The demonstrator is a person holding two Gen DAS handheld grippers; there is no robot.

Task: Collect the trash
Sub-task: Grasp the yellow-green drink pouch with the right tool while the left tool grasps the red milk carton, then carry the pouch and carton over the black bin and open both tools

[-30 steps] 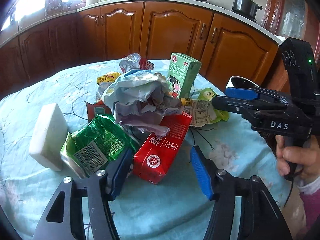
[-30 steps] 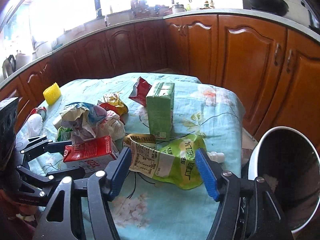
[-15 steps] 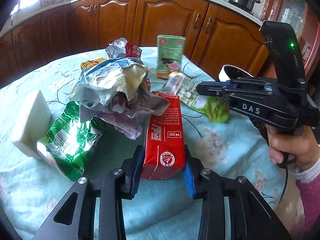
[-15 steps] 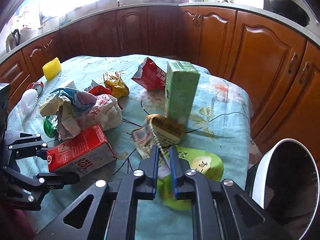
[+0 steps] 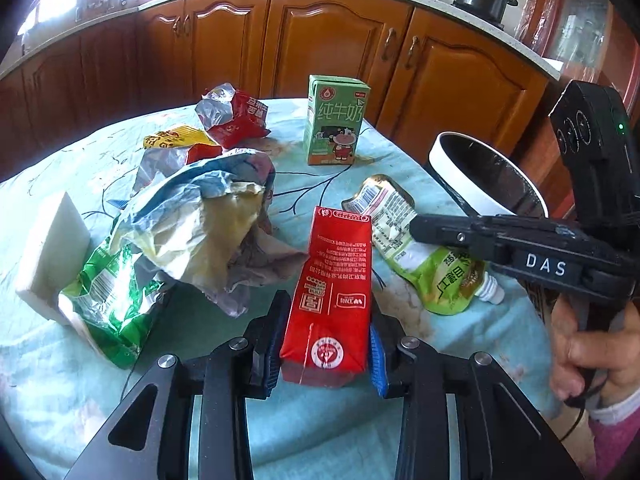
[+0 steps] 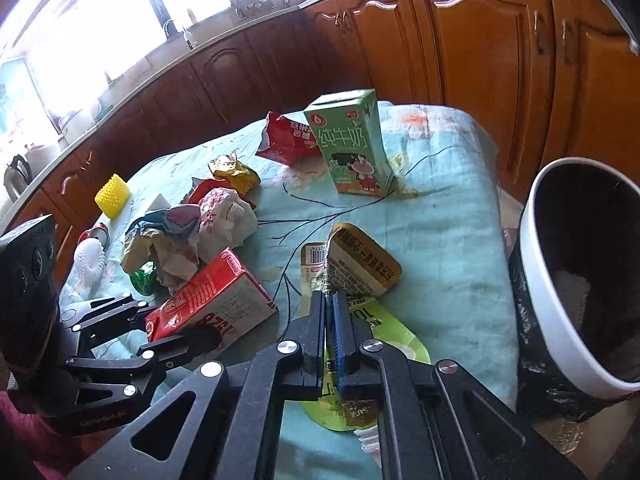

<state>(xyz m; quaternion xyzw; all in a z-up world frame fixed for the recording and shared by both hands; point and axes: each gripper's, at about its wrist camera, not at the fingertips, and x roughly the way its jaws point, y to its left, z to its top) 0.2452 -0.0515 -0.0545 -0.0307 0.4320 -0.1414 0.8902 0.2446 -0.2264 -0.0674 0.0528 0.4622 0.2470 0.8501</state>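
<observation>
My left gripper (image 5: 324, 344) is shut on the near end of a red carton (image 5: 334, 280) that lies on the blue tablecloth; the carton also shows in the right wrist view (image 6: 212, 300). My right gripper (image 6: 330, 320) is shut on a green spouted pouch (image 6: 360, 276), which curls up over the fingers; the pouch also shows in the left wrist view (image 5: 420, 252). A white-rimmed bin (image 6: 540, 280) with a black liner stands at the table's right edge.
A green milk carton (image 5: 336, 120) stands upright at the far side. Crumpled wrappers (image 5: 200, 216), a green bag (image 5: 108, 300), a red bag (image 5: 236, 116) and a white block (image 5: 48, 248) lie to the left. Wooden cabinets (image 5: 320, 40) stand behind the table.
Both grippers went from open to shut, the left on the red carton, the right on the green pouch. The pouch's far end has lifted and curled, and the bin is nearer in view.
</observation>
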